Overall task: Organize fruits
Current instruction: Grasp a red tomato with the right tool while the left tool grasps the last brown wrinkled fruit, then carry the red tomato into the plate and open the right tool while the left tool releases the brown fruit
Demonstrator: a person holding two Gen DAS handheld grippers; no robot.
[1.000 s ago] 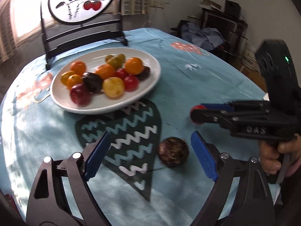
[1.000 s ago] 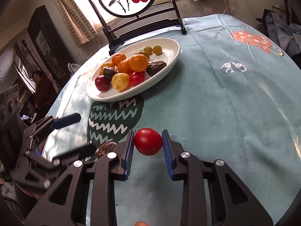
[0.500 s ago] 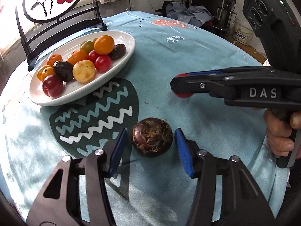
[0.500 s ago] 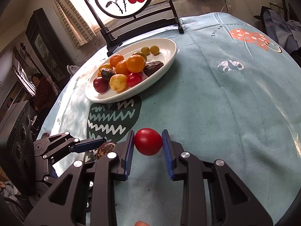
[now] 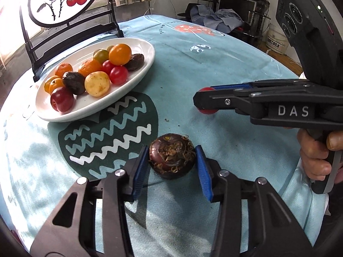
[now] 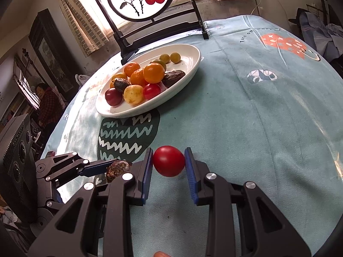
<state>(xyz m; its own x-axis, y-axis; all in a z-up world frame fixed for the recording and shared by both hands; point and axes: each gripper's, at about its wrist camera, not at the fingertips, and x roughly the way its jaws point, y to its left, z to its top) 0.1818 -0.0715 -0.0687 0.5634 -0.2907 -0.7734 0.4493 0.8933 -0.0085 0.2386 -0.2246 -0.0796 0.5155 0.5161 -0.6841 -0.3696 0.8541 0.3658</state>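
Observation:
A dark brown, rough round fruit (image 5: 171, 159) sits on the teal tablecloth between the blue pads of my left gripper (image 5: 171, 169), which has closed onto it. It also shows in the right wrist view (image 6: 118, 168). My right gripper (image 6: 169, 167) is shut on a red tomato (image 6: 169, 161) and holds it just above the cloth; the tomato peeks out behind the fingers in the left wrist view (image 5: 205, 100). A white oval plate (image 5: 139, 76) at the far left holds several orange, red, yellow and dark fruits; it also shows in the right wrist view (image 6: 188, 68).
A black stand with a round painted panel (image 5: 62, 0) stands behind the plate. A dark green zigzag print (image 5: 111, 132) lies between plate and grippers. The table edge drops off on the right; furniture, clothes and a bucket (image 5: 276, 40) stand beyond.
My left gripper has moved forward to the dark brown fruit and its fingers have closed in onto it. The right gripper keeps holding the red tomato in place.

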